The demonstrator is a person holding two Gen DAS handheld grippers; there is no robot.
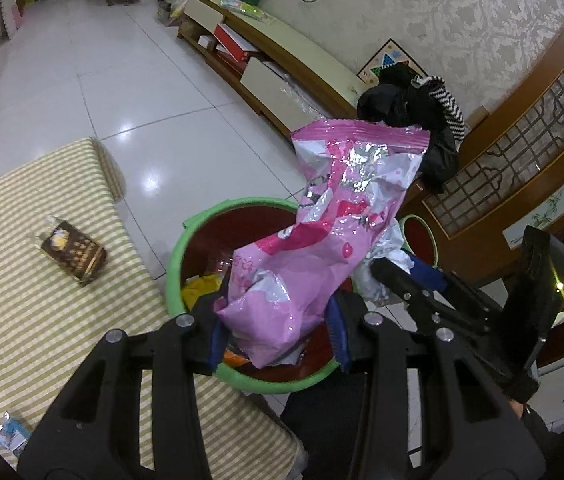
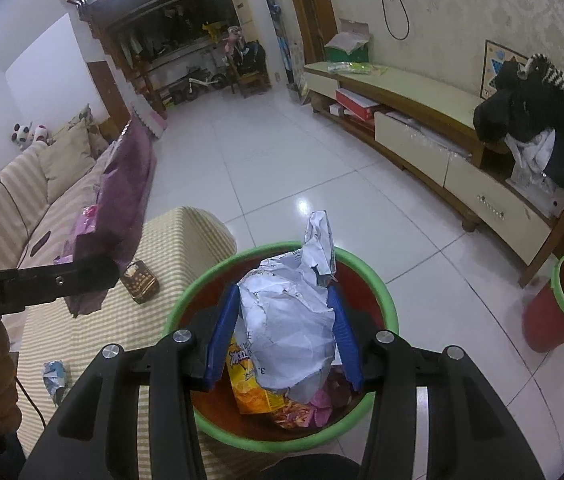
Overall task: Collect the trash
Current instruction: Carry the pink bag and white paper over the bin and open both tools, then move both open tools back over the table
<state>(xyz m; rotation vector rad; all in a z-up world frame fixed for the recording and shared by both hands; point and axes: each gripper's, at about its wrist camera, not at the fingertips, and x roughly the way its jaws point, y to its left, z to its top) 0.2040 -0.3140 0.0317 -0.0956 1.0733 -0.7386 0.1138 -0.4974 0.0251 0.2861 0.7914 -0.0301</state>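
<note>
Left hand-held gripper (image 1: pixel 278 332) clamps pink wrapper (image 1: pixel 314 216); right hand-held gripper (image 2: pixel 284 342) seemingly pinches crumpled paper (image 2: pixel 290 320) above bin (image 2: pixel 386 292).

The room was evenly, rather dimly lit from overhead. Ceiling lights glared as white spots on the glossy floor tiles (image 1: pixel 150 180), and the pink foil bag (image 1: pixel 314 216) glinted. Both fisheye views bent straight lines and darkened at the corners; distant parts looked soft.

Glossy white tiled floor (image 2: pixel 282 152), low wooden TV cabinet (image 2: pixel 434 120), striped sofa (image 2: pixel 22 184), patterned wallpaper (image 1: pixel 482 20)
</note>
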